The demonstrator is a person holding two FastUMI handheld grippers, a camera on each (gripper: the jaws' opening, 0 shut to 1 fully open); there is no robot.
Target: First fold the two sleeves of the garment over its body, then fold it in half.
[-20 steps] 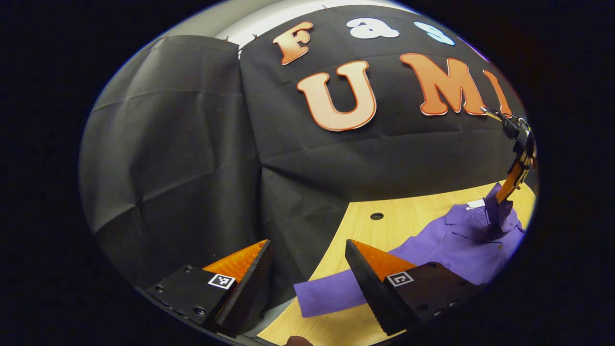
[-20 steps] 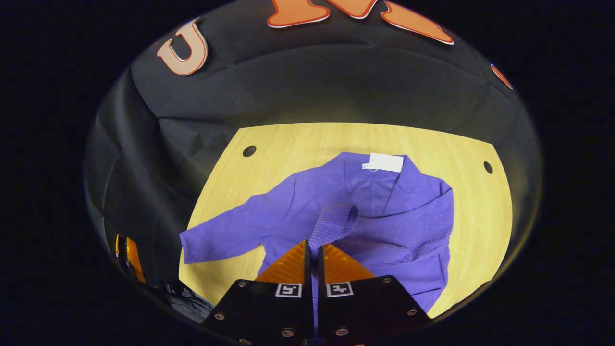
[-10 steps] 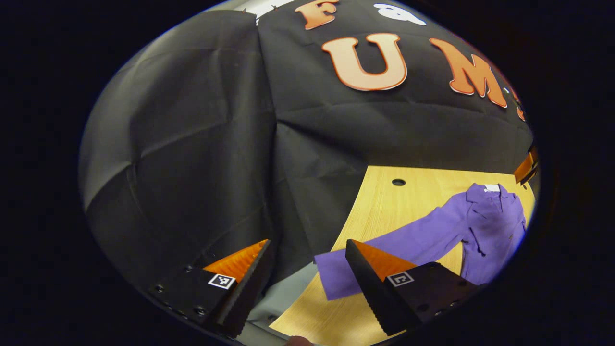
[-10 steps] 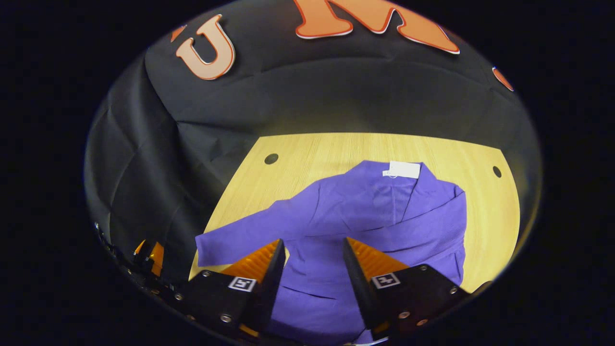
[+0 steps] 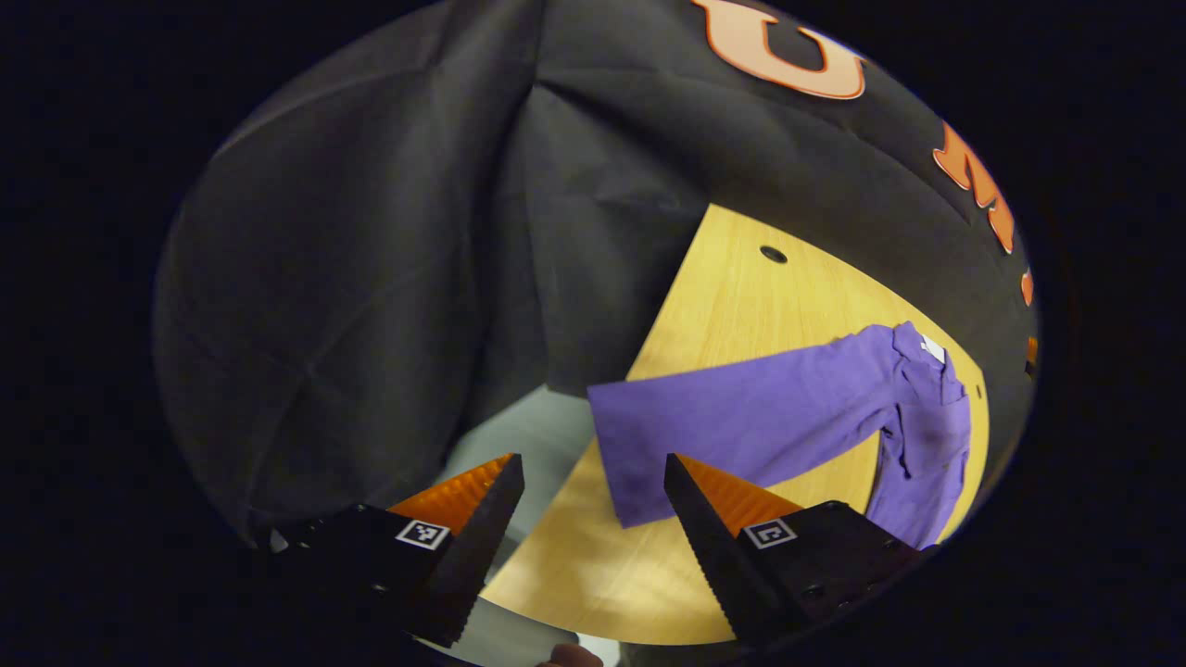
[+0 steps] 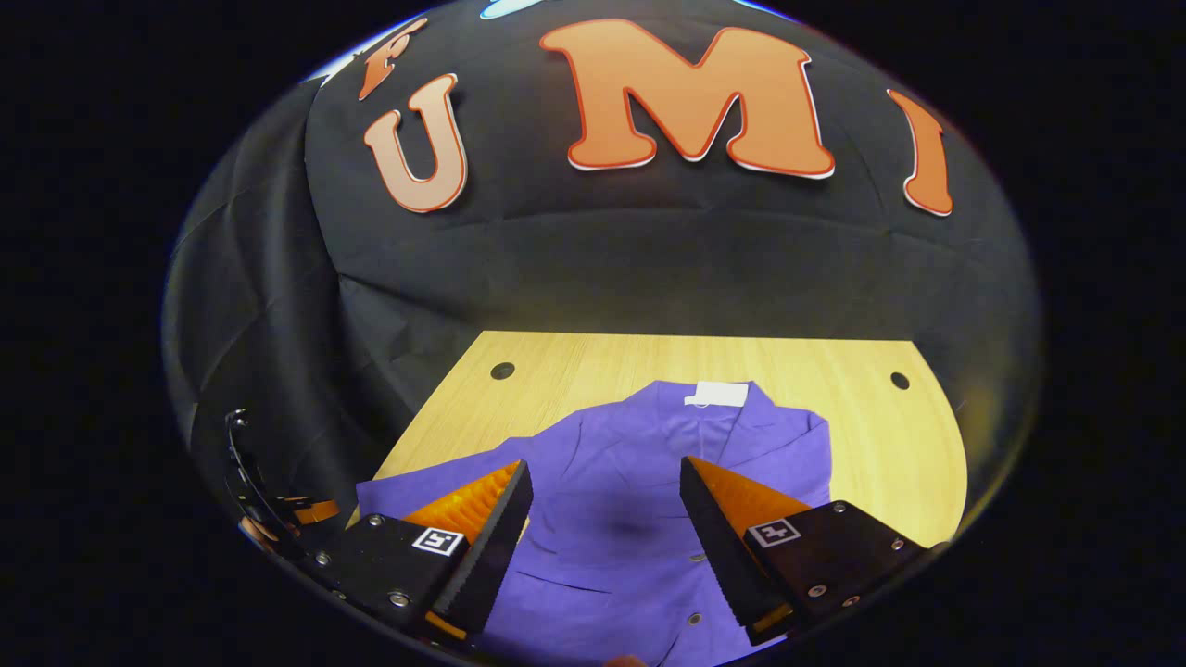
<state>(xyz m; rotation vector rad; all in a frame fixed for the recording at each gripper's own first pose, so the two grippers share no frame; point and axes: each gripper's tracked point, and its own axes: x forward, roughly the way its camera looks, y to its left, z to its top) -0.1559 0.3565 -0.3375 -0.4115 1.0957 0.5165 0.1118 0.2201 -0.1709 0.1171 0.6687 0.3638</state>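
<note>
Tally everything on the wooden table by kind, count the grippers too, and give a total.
Purple garment: 1
White tag at its collar: 1
Round holes in the wooden table, one at, one at: 2
Grippers, left gripper and right gripper, both open: 2
Total: 6

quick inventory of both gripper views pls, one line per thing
garment: 1, purple, flat on the table, collar toward the far wall
outstretched sleeve: 1, purple, reaching to the table's left edge, cuff just ahead of the left gripper
white tag: 1, at the collar
buttons: a few, small and dark, along the front near the right gripper
table: 1, light wood, under the garment
table holes: 2, dark, at the far corners
booth wall: black cloth, behind and left of the table
left gripper: 1, black with orange fingers, jaws open above the table edge
right gripper: 1, black with orange fingers, jaws open above the garment body
</note>
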